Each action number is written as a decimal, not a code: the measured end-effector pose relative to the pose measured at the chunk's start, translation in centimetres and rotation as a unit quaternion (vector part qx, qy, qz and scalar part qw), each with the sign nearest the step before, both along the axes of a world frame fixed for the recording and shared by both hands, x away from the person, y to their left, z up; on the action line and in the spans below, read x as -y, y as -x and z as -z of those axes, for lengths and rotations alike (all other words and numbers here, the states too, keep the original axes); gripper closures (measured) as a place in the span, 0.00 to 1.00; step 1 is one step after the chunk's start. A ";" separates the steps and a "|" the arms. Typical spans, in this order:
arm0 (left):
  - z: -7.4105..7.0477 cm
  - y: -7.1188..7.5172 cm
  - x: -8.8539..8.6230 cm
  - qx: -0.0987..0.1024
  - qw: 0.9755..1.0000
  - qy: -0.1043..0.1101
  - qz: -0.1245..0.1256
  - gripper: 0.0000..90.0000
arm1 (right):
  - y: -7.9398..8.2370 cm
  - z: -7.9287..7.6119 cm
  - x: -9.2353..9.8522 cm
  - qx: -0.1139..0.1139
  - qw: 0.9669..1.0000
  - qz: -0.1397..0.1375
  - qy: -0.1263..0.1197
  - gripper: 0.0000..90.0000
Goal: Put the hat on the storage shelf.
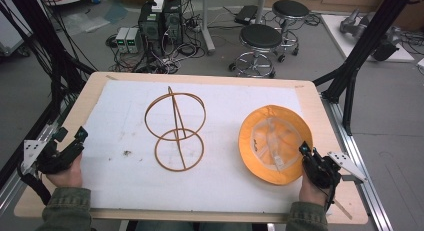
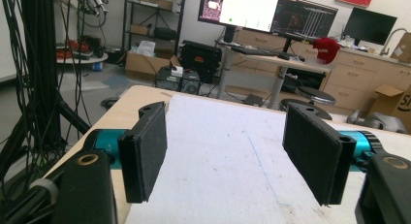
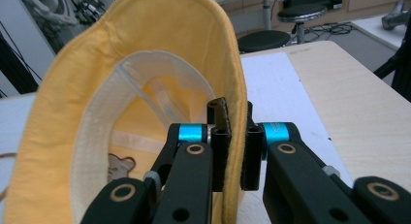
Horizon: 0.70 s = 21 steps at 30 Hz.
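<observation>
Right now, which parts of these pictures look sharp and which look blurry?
High view: soft, even light; the yellow hat casts little shadow. Right gripper view: right gripper crisp on the brim, stools behind blurred. Left gripper view: left gripper sharp, monitors glare bright.

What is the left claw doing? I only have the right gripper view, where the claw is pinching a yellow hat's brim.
Observer: The left claw is open with nothing between its pads, held over the left edge of the white mat.
Operator: Is anything else on the mat besides the hat?
Observer: Yes, a wire hat stand, two brown rings joined by a rod, sits near the middle, left of the yellow hat.
Operator: How is the hat lying?
Observer: Mostly upside down, pale lining facing up, with the right claw shut on the brim's near right edge.
</observation>
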<state>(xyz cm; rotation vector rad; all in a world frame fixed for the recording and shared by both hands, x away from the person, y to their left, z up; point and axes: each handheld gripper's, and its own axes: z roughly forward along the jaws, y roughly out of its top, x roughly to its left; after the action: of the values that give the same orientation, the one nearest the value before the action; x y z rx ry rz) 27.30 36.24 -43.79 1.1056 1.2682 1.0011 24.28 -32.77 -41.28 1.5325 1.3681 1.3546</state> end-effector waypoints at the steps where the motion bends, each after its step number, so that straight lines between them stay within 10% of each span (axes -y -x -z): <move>1: 0.0 0.0 0.0 0.002 1.000 0.001 0.001 0.36 | 0.0 -0.1 0.0 0.006 1.000 -0.001 -0.004 0.96; 21: -0.1 0.2 0.1 0.004 1.000 0.002 0.004 0.36 | 0.1 -2.9 -3.0 0.046 0.998 -0.008 0.048 0.96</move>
<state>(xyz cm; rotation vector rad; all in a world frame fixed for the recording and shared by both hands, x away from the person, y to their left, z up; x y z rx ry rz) 27.10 36.12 -43.72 1.1018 1.2590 0.9955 24.17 -29.79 -38.41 1.3813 1.3703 1.3329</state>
